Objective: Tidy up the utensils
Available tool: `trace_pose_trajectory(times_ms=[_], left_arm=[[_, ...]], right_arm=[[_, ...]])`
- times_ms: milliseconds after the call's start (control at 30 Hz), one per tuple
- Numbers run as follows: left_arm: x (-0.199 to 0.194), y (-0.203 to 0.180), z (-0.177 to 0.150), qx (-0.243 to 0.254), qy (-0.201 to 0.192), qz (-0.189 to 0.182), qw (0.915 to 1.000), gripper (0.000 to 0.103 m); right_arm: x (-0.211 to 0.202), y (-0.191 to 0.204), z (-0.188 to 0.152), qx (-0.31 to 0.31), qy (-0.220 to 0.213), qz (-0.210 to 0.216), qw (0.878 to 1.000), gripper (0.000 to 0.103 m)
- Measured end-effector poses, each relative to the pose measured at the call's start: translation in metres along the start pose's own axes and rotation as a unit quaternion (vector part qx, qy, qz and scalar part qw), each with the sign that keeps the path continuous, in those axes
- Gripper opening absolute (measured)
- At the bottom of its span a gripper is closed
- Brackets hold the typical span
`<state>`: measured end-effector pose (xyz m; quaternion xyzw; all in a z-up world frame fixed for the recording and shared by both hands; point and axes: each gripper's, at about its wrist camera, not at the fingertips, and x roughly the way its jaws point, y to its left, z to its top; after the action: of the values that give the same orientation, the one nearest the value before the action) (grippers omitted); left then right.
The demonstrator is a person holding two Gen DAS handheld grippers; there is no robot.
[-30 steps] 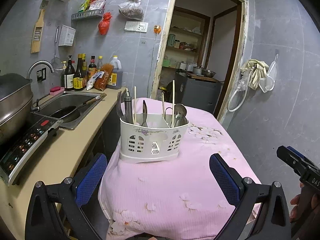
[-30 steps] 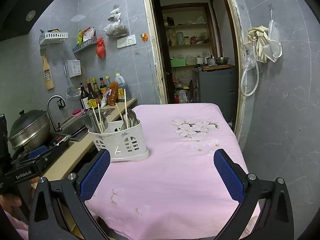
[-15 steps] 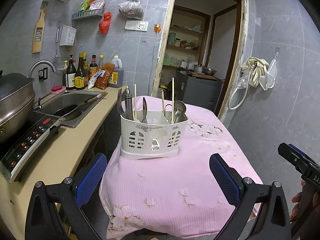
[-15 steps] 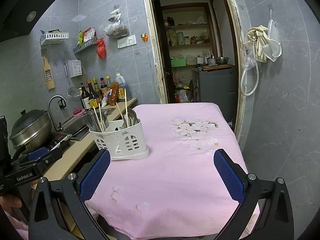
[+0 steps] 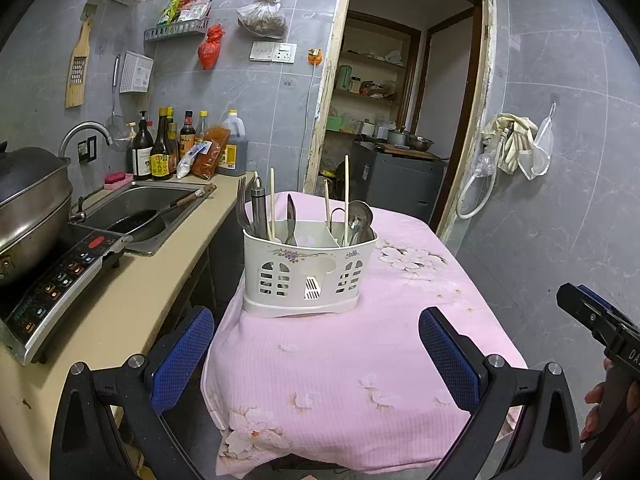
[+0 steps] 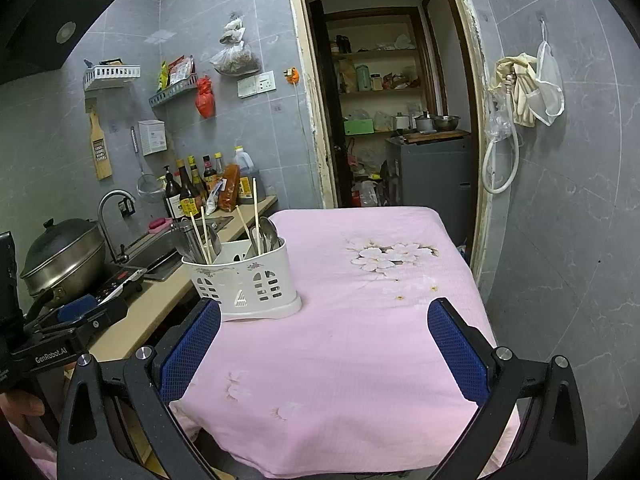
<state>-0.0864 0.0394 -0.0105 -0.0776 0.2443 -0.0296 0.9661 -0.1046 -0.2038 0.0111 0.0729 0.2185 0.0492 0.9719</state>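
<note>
Not much has moved since the earlier frames: you've pulled both grippers back a touch, so more of the near table edge shows, and the caddy looks a little further off. Nothing on the table has shifted.

Your left gripper (image 5: 316,354) has its blue pads spread wide with nothing between them, and your right gripper (image 6: 324,350) is the same, wide apart and empty. Both hang short of the near edge of the pink tablecloth (image 5: 360,360), well apart from the utensils.

The white utensil caddy (image 5: 306,270) sits on the cloth near the table's left edge, next to the counter (image 5: 132,304). Forks (image 5: 241,210), a steel handle and a chopstick (image 5: 272,204) stand in its left section, while spoons (image 5: 360,216) and two more chopsticks (image 5: 346,196) stand in the right. So chopsticks are split across compartments, which to me says the sorting isn't done, or hasn't started. I'd guess you still need to gather like with like.

View differences: the left wrist looks straight at the caddy's front, so you can read the compartments, plus the pan lying in the sink (image 5: 136,216). The right wrist sees the caddy from the side, with the dividers hard to make out, but it shows the bare stretch of cloth to the right and your left gripper's body at its left edge.
</note>
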Motion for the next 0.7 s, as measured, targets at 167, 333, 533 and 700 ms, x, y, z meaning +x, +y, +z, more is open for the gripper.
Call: trace_pose_trajectory(times_ms=[167, 333, 533, 700], left_arm=[[0.001, -0.0006, 0.0008, 0.0, 0.001, 0.0, 1.0, 0.103], [0.0004, -0.0002, 0.0002, 0.0, 0.001, 0.0, 1.0, 0.103], [0.0002, -0.0002, 0.0002, -0.001, 0.001, 0.0, 1.0, 0.103], [0.0006, -0.0003, 0.0004, -0.001, 0.0, 0.0, 1.0, 0.103]], right_arm=[[0.0001, 0.0005, -0.0002, 0.0, 0.0, 0.0, 1.0, 0.102], [0.0008, 0.0, -0.0001, 0.0, 0.0, -0.001, 1.0, 0.102], [0.001, -0.001, 0.0, 0.0, 0.0, 0.0, 1.0, 0.102], [-0.0009, -0.0001, 0.0003, -0.001, 0.0, 0.0, 1.0, 0.102]])
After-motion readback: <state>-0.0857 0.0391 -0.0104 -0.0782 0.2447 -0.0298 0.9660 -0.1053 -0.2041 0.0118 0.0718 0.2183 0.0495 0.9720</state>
